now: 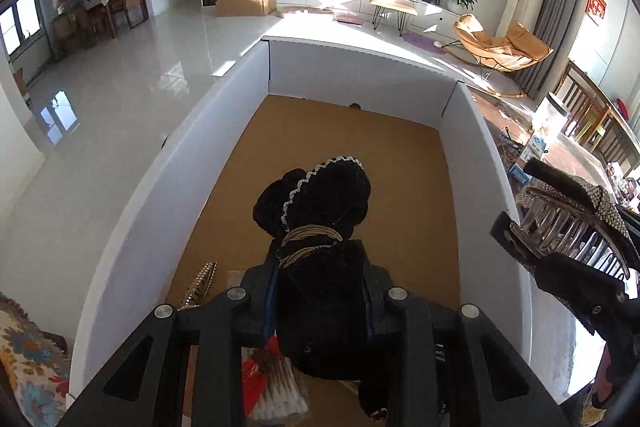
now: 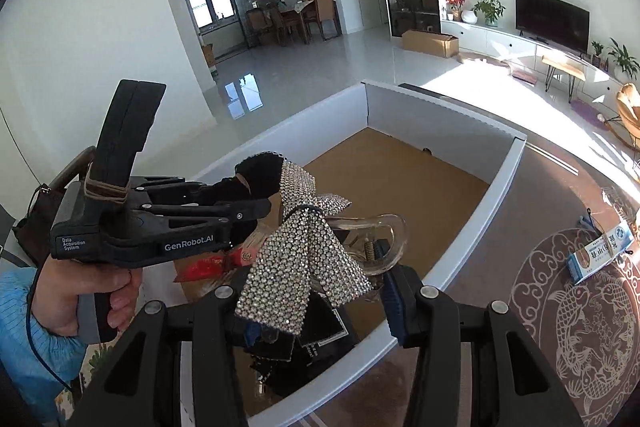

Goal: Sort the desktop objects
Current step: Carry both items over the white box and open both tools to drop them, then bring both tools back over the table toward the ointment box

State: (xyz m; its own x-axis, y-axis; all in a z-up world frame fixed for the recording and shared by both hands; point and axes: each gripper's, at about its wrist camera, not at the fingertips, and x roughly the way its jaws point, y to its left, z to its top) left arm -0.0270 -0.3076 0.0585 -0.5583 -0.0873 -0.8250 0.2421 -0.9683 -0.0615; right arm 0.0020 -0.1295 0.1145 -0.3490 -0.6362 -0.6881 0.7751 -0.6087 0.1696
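Observation:
My left gripper point(image 1: 320, 275) is shut on a black velvet scrunchie point(image 1: 316, 195) with a silver trim, held above the brown floor of a white open box point(image 1: 352, 67). My right gripper point(image 2: 320, 303) is shut on a clear claw hair clip point(image 2: 384, 235) that carries a rhinestone bow point(image 2: 304, 255), over the box's near right corner point(image 2: 440, 115). The same clip point(image 1: 560, 227) hangs at the box's right wall in the left wrist view. A hand point(image 2: 100, 291) holds the left gripper point(image 2: 256, 205) just left of the bow.
Inside the box lie a gold studded piece point(image 1: 200, 283), a packet of cotton swabs point(image 1: 276, 391) with red wrapping and some black items point(image 2: 312, 347). A blue and white medicine carton point(image 2: 600, 255) lies on the patterned table cover to the right. Floral cloth point(image 1: 28, 359) lies left.

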